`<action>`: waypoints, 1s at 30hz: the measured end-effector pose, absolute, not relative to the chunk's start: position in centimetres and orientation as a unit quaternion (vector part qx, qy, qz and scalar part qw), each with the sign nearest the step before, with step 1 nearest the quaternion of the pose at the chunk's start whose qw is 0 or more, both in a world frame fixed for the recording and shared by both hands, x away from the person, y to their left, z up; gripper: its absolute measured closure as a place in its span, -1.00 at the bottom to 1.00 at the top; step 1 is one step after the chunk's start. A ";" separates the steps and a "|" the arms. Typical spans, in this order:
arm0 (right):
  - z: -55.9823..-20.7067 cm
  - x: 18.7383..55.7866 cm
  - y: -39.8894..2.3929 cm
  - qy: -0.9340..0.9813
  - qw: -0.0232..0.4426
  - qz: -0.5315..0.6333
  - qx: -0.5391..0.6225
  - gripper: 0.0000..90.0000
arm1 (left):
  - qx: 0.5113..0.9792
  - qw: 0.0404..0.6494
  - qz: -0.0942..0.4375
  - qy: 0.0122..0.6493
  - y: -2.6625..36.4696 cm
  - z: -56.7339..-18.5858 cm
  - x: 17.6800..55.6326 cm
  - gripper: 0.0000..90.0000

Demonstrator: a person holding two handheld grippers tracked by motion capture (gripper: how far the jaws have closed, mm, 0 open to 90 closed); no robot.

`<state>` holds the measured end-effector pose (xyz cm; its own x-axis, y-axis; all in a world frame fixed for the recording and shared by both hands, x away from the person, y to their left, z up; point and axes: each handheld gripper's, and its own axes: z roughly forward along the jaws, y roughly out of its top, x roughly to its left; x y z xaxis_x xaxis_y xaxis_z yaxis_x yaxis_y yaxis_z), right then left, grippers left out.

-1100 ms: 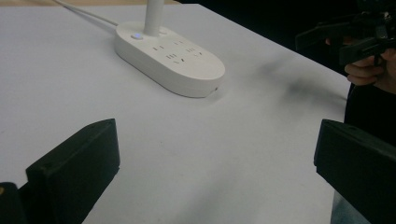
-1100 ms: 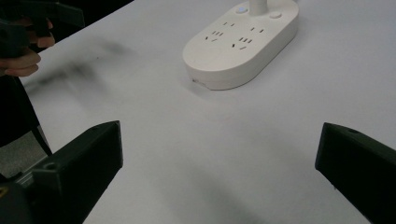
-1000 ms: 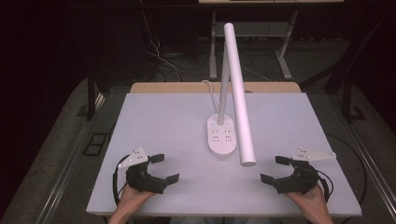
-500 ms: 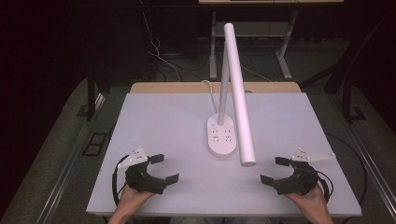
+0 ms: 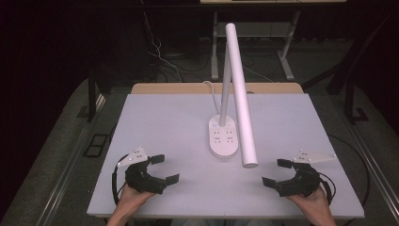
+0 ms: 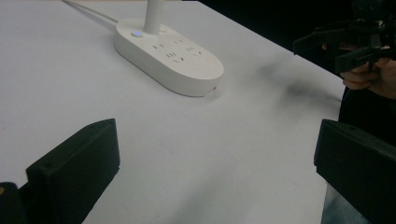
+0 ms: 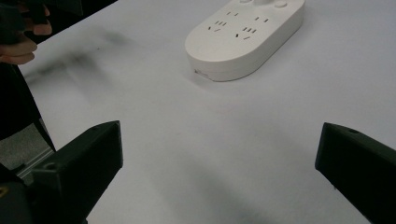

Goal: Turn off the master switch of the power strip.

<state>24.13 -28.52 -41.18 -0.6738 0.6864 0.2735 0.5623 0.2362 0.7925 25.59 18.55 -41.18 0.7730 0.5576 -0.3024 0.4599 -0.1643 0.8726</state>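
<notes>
The desk lamp (image 5: pixel 234 89) stands a little beyond the middle of the white table (image 5: pixel 155 122), and everything else is best placed from its base. That base (image 5: pixel 224 136) is a white oval slab with socket holes on top (a small button glows bluish near the post in your left gripper view), and a silvery post rises from its far end. The long white tube of the lamp head slants from above the far edge down toward you, its round end hanging just right of the base's near end. A white cord (image 5: pixel 212 94) runs from the base toward the table's far edge.

Your left gripper (image 5: pixel 160 168) sits nearer you than the base and well off to its left, low over bare tabletop, its jaws spread wide with nothing between them. Your right gripper (image 5: pixel 276 172) sits nearer you and to the base's right, well apart from it, jaws likewise wide and empty.

The tabletop is plain and matte. Beyond the lamp, a strip of wood (image 5: pixel 164 88) borders the far edge; past it the room is dark, with grey floor, loose cables (image 5: pixel 157 52) and the metal legs of another table (image 5: pixel 214 42).
</notes>
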 end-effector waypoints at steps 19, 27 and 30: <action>-41.2 24.1 -28.6 0.783 0.068 0.471 0.401 -0.99 | 0.780 0.531 0.042 0.329 18.3 -40.0 26.4 -1.00; -41.2 24.1 -28.6 0.784 0.069 0.469 0.400 -0.99 | 0.788 0.522 0.040 0.324 17.6 -39.3 27.4 -1.00; -41.3 24.2 -28.6 0.785 0.070 0.469 0.399 -0.99 | 0.791 0.519 0.038 0.322 17.5 -39.1 27.6 -1.00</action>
